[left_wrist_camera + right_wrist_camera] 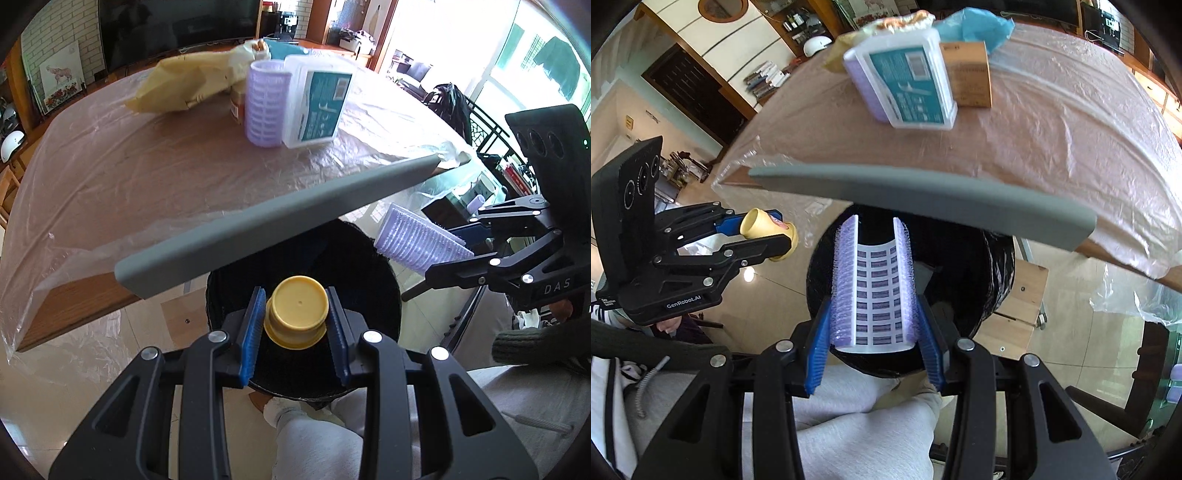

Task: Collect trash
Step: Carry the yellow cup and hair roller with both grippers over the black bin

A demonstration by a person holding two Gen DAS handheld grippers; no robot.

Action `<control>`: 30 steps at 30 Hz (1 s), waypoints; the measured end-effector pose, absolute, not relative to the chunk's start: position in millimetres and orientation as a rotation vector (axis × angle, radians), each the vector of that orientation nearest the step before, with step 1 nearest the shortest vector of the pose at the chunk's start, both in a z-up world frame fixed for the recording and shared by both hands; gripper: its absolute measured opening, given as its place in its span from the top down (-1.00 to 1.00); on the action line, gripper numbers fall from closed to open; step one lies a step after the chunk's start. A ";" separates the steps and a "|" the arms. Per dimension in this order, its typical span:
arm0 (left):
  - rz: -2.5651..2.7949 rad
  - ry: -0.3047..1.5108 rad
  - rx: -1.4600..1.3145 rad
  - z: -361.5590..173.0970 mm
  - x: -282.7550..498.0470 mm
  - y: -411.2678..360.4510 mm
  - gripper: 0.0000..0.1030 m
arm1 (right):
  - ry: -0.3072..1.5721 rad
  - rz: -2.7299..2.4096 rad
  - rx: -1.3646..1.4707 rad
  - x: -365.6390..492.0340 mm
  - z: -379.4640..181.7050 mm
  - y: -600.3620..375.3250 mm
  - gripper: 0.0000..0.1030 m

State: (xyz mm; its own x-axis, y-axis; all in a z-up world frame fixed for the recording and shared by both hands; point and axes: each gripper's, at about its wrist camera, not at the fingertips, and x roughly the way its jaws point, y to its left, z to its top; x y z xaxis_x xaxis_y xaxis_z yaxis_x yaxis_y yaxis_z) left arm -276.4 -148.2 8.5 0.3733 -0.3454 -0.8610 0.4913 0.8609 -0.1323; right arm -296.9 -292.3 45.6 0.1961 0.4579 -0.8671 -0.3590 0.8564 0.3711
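Jaws of the left gripper were closed on a yellow cup, those of the right gripper on a purple hair roller. Both were held over a black bin below the jaws, its inside too dark to be made out. Beyond the jaws, the tabletop edge was partly hidden by a grey bar.

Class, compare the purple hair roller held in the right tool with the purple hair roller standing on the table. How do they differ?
The held hair roller is clamped between the right tool pads above the black bin; the table hair roller stands free, upright beside a white container. The held one lies along the fingers, not on end. Both are purple, bristly cylinders.
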 end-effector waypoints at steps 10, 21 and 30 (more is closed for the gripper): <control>-0.515 1.115 0.192 -18.0 -273.2 -150.0 0.33 | 1.280 0.546 0.004 -291.0 23.2 -280.4 0.18; -0.509 1.139 0.229 -35.3 -267.9 -155.5 0.33 | 1.297 0.516 -0.055 -282.4 5.2 -264.5 0.18; -0.504 1.147 0.240 -43.1 -259.8 -158.1 0.33 | 1.305 0.489 -0.087 -278.8 -7.6 -252.9 0.18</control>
State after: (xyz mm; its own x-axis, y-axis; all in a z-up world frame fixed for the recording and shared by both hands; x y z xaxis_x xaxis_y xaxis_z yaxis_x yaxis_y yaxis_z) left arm -259.8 -158.1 -43.1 0.3158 -0.2581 -0.9130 0.4984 0.8639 -0.0718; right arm -278.8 -252.9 -7.6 0.1769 0.2969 -0.9384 -0.3929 0.8954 0.2093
